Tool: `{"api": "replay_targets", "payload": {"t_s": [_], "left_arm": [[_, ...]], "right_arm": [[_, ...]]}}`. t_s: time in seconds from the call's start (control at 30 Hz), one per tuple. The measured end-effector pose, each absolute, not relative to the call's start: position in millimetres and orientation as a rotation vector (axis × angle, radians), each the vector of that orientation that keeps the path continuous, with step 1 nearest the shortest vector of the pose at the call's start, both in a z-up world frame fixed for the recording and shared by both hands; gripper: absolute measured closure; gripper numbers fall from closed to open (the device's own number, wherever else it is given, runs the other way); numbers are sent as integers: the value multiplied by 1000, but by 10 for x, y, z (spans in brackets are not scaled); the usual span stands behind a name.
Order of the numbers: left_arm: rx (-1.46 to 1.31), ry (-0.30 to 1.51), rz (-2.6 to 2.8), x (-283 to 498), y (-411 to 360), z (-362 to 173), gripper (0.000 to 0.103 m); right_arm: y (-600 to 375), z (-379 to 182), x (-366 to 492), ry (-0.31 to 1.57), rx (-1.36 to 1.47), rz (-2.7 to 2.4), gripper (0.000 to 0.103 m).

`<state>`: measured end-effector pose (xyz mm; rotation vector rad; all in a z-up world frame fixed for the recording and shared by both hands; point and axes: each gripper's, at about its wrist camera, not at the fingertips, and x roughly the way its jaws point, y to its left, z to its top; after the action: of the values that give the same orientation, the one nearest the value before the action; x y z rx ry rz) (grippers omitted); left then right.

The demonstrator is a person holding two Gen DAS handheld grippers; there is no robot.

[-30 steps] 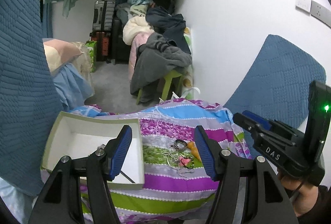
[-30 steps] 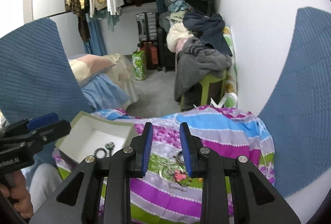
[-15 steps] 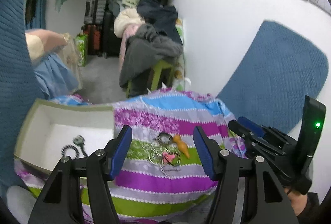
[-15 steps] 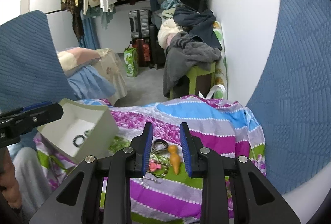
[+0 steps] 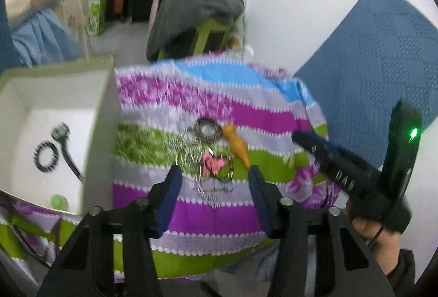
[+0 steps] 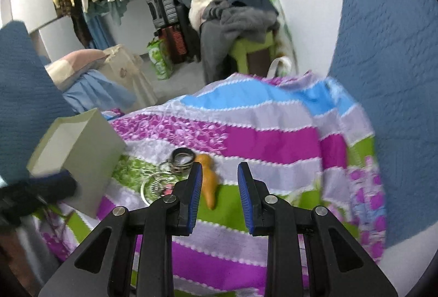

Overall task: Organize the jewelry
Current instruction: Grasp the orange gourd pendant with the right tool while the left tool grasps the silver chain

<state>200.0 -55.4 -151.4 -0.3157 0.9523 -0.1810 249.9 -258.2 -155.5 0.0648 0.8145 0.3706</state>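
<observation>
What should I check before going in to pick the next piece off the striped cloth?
1. Left gripper open and empty: ok.
2. Right gripper open, nothing between its pads: ok.
3. Target separable: not ok; the chain, pink piece and rings lie tangled in one pile.
4. Orange pendant free of the pile: cannot tell; it lies at the pile's edge, beside the rings.
5. White box open with room inside: ok; it holds a black beaded ring and a few other small pieces.
6. Grippers apart from each other: ok.
</observation>
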Motion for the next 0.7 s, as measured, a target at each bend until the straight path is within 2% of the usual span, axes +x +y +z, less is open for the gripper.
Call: {"api": "replay_targets", "payload": {"t_s": [0.1, 0.2, 0.37, 0.53, 0.7], "left_arm": [[-289, 997, -178, 2050, -646, -1711, 56], [-281, 1046, -179, 2116, -703, -1932, 62], [-285, 1116, -158, 2209, -696, -2257, 63], [-279, 1133, -159, 2279, -714, -2384, 76], [-257, 1123, -158, 2383, -753, -2453, 76]], "right_arm": [[-2524, -1687, 2634, 865, 64, 396, 79], [-2494, -1831, 2766, 918, 75, 421, 79], [-2366, -2072, 2918, 987, 12, 448, 79], [-2267, -2226, 2993, 1022, -40, 468, 79], [-2179, -2284, 3035, 1024, -84, 480, 79]]}}
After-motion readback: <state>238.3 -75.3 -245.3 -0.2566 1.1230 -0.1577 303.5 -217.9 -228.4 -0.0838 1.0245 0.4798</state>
